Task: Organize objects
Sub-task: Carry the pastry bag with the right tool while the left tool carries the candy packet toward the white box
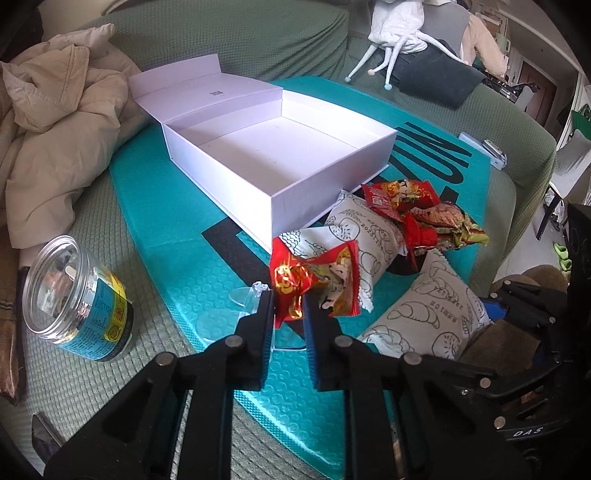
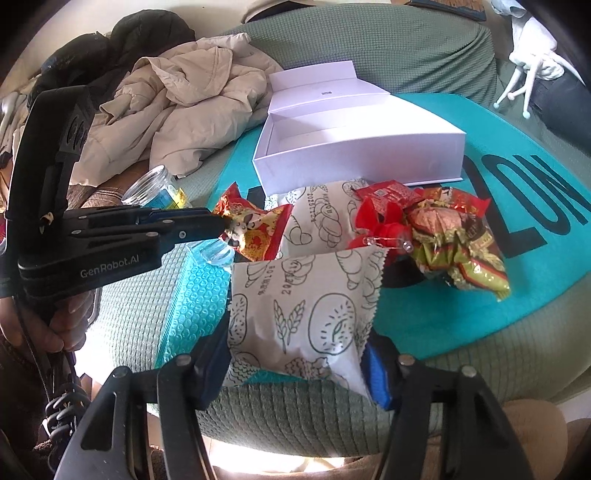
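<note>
My left gripper is shut on a corner of a red snack packet, which sits at the near end of the snack pile. The right wrist view shows this gripper from the side, pinching the same red packet. My right gripper holds a white bread packet printed with line drawings, its pads pressing on both side edges. A second white bread packet and more red and green snack packets lie in the pile. Behind them stands an open, empty white box.
The things rest on a teal mat over a green sofa cover. A clear jar lies on its side at the left. A beige jacket is heaped behind it. A white plush toy sits at the back right.
</note>
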The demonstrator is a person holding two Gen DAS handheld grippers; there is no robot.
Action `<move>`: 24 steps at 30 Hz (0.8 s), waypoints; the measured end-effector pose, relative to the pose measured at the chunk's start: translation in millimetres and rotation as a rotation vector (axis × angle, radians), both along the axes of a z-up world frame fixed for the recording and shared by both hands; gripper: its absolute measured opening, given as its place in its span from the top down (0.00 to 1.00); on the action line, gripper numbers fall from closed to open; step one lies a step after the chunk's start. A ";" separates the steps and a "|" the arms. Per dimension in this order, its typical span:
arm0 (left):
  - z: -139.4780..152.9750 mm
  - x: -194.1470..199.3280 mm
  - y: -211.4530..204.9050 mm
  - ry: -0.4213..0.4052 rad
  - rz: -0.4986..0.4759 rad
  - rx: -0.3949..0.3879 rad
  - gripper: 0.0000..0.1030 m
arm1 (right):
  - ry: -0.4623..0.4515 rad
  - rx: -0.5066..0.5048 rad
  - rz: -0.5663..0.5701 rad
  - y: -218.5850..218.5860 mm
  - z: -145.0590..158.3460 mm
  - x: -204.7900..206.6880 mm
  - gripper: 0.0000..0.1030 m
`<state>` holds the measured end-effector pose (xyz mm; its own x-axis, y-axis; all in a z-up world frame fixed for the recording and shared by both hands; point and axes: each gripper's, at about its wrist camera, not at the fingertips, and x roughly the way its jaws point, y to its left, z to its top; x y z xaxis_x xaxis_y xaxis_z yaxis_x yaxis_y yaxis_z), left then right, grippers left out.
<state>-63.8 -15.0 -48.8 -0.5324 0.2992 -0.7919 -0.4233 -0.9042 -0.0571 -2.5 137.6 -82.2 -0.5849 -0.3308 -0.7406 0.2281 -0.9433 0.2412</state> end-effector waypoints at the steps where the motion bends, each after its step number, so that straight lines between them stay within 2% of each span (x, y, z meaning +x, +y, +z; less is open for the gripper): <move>1: -2.1 -2.0 -0.3 -0.011 0.014 -0.002 0.83 | 0.000 0.001 0.004 -0.4 -0.2 1.4 0.39; 2: -4.2 -3.6 -1.3 -0.023 0.024 0.004 0.80 | 0.000 0.003 0.009 -1.5 -0.2 2.4 0.39; 3: -5.3 -5.3 -1.7 -0.032 0.033 0.011 0.73 | 0.001 0.004 0.014 -2.3 0.0 3.8 0.39; 6: -5.3 -5.2 -0.5 -0.021 0.047 0.017 0.41 | 0.000 0.003 0.021 -3.6 -0.3 7.0 0.39; 10: -0.2 -1.3 11.6 0.015 -0.009 0.006 0.29 | -0.007 -0.014 0.017 -1.1 -3.1 8.8 0.39; 16: -12.0 -12.8 29.6 -0.024 -0.048 -0.035 0.28 | -0.011 -0.026 0.019 1.4 -5.6 8.6 0.38; 20: -17.3 -17.4 31.7 -0.028 -0.048 -0.021 0.28 | -0.015 -0.034 0.025 3.6 -8.0 8.6 0.37; 24: -18.7 -15.5 30.8 -0.030 -0.072 -0.005 0.40 | -0.024 -0.038 0.030 4.1 -9.9 6.3 0.34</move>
